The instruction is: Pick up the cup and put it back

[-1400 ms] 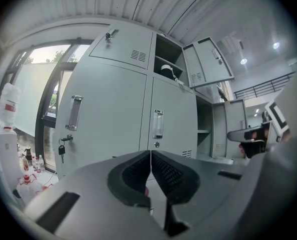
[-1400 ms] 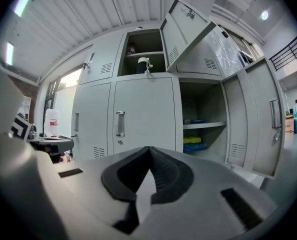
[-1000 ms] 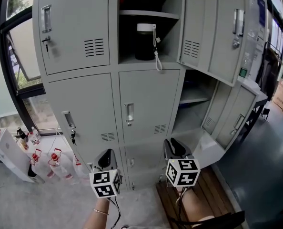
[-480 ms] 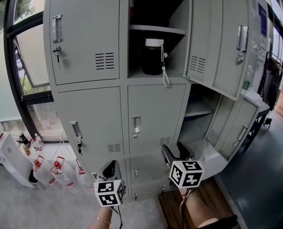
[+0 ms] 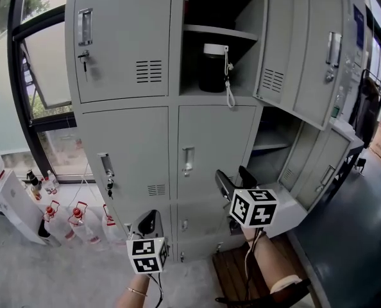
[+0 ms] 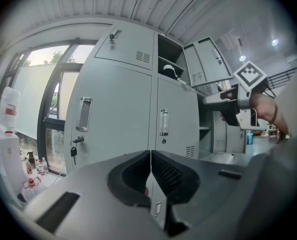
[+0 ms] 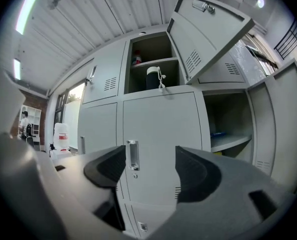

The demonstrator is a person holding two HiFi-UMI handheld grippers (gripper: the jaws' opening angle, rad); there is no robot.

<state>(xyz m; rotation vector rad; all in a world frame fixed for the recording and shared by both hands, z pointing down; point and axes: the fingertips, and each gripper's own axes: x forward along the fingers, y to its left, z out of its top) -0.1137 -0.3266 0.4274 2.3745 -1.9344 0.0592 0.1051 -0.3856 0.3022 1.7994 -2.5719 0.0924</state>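
- The cup (image 5: 214, 67) (dark body, white lid) is standing in the open upper compartment of the grey locker (image 5: 123, 140). It sits on the compartment floor under a shelf (image 5: 219, 32), and its white cord (image 5: 229, 85) dangles over the front edge.
- Looks to me like the reach is only getting going, and nothing is touching the cup yet.
- The right gripper (image 5: 235, 179) has just been opening its jaws. They stand apart with nothing between them, just the middle-row locker door behind.
- The left gripper (image 5: 149, 222) has its jaws pressed together and is holding nothing.
- If I were doing it, I'd bring the right gripper up to the compartment and go in level and straight.
- I'd keep the jaws wide enough for the cup's body and grab it around the middle rather than the lid.
- Watch the swung-out door (image 5: 296, 50) just to the right of the opening, and the shelf overhead.
- That cord could snag a jaw on the way in, so I'd come in slightly left of it.
- Pose-wise, the right arm is stretched forward with the gripper pointing level at the locker, well below the cup.
- The left gripper is held lower and closer to the person's body, also level, and looks parked.
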